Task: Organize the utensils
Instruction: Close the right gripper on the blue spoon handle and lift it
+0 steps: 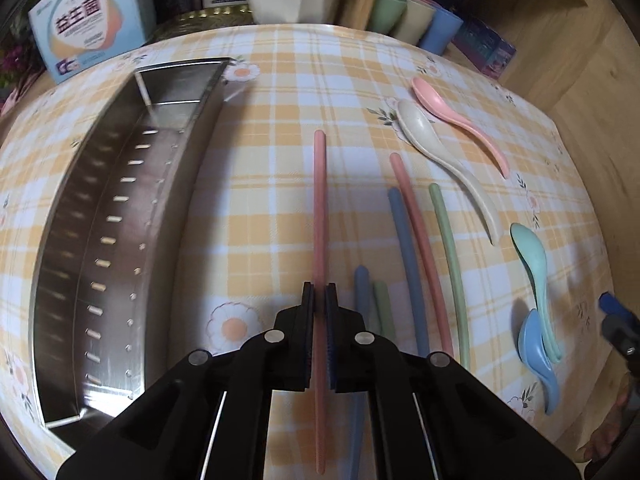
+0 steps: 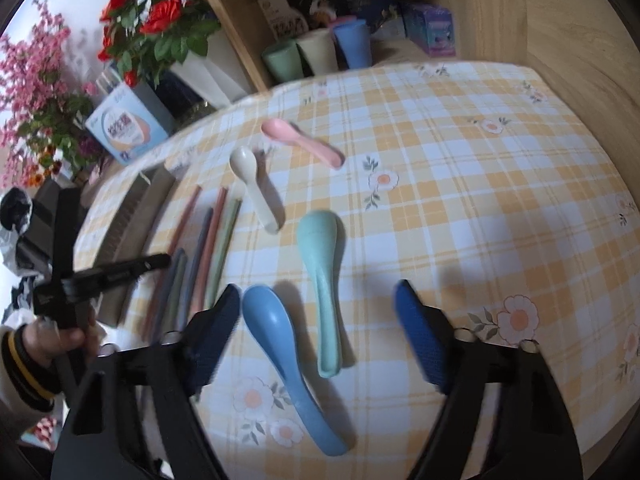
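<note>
**Left jaws clamped on pink chopstick, right jaws apart over spoons**

Steel utensil tray [image 1: 120, 216] lies left of the left gripper [image 1: 319, 300], both compartments bare, perforated floor showing. Left jaws pinch a pink chopstick [image 1: 319, 200] that runs straight ahead from them; gripper pitched steeply down at the worktop [image 1: 272, 128]. Blue, pink and green chopsticks lie just right of the jaws. Right gripper [image 2: 320, 312] angled down, jaws apart, nothing pressed; blue spoon [image 2: 276, 344] and teal spoon [image 2: 322, 264] lie between them. Cream and pink spoons lie further ahead.
</note>
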The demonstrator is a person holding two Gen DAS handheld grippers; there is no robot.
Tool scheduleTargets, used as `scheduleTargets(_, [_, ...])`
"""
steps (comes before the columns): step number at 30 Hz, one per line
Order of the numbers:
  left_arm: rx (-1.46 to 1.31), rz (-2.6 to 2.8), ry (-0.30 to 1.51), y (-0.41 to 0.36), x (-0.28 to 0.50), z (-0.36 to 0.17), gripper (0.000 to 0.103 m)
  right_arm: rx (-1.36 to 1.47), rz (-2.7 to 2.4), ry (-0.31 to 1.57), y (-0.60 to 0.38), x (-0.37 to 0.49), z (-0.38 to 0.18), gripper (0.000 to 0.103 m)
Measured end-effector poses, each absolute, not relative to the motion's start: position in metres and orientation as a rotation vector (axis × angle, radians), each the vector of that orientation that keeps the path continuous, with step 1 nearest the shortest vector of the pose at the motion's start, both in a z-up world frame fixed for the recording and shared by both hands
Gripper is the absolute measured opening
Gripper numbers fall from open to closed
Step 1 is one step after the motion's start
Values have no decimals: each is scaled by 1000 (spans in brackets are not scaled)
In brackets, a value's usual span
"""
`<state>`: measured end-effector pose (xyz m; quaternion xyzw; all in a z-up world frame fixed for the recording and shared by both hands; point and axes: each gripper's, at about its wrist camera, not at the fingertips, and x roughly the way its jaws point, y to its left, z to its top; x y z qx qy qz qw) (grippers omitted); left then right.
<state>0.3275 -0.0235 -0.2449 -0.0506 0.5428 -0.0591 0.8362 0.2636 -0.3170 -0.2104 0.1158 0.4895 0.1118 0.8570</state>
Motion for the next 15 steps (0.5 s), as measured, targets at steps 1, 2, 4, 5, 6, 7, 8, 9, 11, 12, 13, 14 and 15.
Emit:
scheduleTargets(1, [-110, -123, 1136, -23, 324, -242, 5, 241, 233, 1038, -318, 263, -213, 69])
scheduleTargets(2, [-114, -122, 1128, -22, 321, -240, 5, 238, 231, 1046, -319, 263, -214, 63])
scheduleTargets(4, [-117, -133, 1107, -23, 315, -233, 5, 236, 226, 1061, -322, 263, -218, 55])
scheduleTargets(5, [-111, -137, 1090, -24, 311, -228, 5, 236, 222, 1067, -324, 263, -219, 52])
scheduleTargets(6, [-110, -142, 1076, -25, 308, -223, 5, 237, 220, 1071, -325, 263, -221, 50])
scheduleTargets(7, [-111, -146, 1065, -24, 304, -220, 5, 237, 219, 1078, -326, 263, -222, 47])
scheduleTargets(8, [-108, -149, 1053, -24, 300, -216, 5, 235, 222, 1082, -325, 263, -224, 43])
scheduleTargets(9, [-103, -151, 1041, -25, 298, -212, 5, 230, 226, 1090, -324, 264, -226, 38])
scheduleTargets(11, [-93, -161, 1022, -27, 292, -206, 5, 219, 237, 1103, -320, 268, -231, 35])
scheduleTargets(12, [-94, -165, 1019, -27, 291, -204, 5, 213, 242, 1109, -318, 269, -232, 31])
scheduleTargets(13, [-95, -170, 1012, -27, 287, -202, 5, 196, 246, 1127, -313, 272, -235, 30])
scheduleTargets(14, [-98, -175, 1007, -28, 284, -200, 5, 189, 253, 1136, -309, 272, -236, 29])
scheduleTargets(15, [-100, -180, 1006, -28, 282, -200, 5, 186, 263, 1139, -306, 272, -235, 29])
